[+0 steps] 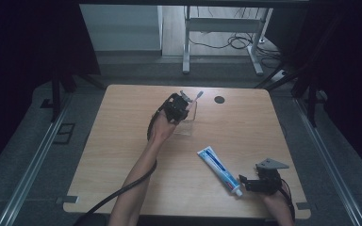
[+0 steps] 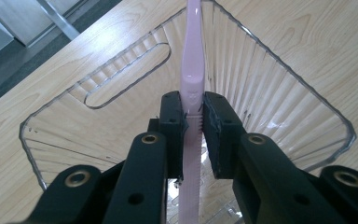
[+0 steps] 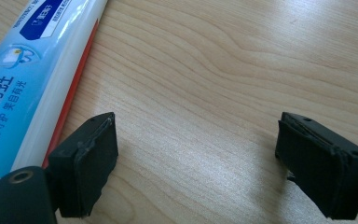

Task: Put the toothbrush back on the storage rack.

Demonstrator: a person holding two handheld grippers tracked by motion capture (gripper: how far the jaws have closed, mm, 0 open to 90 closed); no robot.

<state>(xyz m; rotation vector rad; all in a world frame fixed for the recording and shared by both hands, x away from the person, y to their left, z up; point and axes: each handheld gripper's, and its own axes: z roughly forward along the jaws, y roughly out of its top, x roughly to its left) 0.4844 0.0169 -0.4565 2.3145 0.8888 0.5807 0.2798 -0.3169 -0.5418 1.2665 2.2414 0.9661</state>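
Observation:
My left gripper [image 1: 179, 107] hovers over a clear ribbed plastic cup [image 1: 188, 123] at the table's back middle. In the left gripper view its jaws [image 2: 193, 112] are shut on the handle of a pink toothbrush [image 2: 192, 56], which runs over the cup's open mouth [image 2: 279, 70]. The brush's far end [image 1: 199, 95] sticks out past the cup. A blue and white toothpaste tube [image 1: 218, 168] lies at the front right, cap toward the front edge. My right gripper [image 1: 245, 183] rests beside the cap, open. Between its jaws [image 3: 196, 140] is bare wood, and the tube [image 3: 32, 79] lies just outside the left jaw.
A wooden table [image 1: 122, 141] holds everything. A black round cable hole [image 1: 219, 99] sits near the back edge, right of the cup. Beyond the table stand a white desk frame [image 1: 224, 28] and loose cables on the floor.

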